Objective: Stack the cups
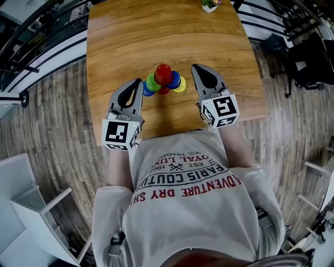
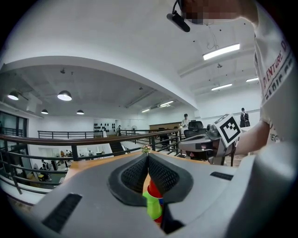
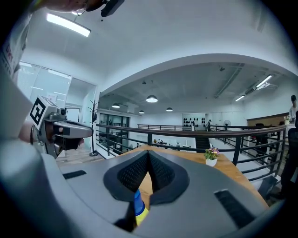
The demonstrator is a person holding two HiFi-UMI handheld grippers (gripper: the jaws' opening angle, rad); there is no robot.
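Both claws are pressed together and carrying nothing, the left claw and the right claw flanking the cups, which sit bunched near the middle of the table with the red cup on top. One careless sideways swing from either claw, I'd say, and that pile goes over. From above you can't tell whether they're nested or merely balanced, and the gripper views catch only slivers of colour under the jaws.

Two tools, one table, one flower pot, at least five cups.
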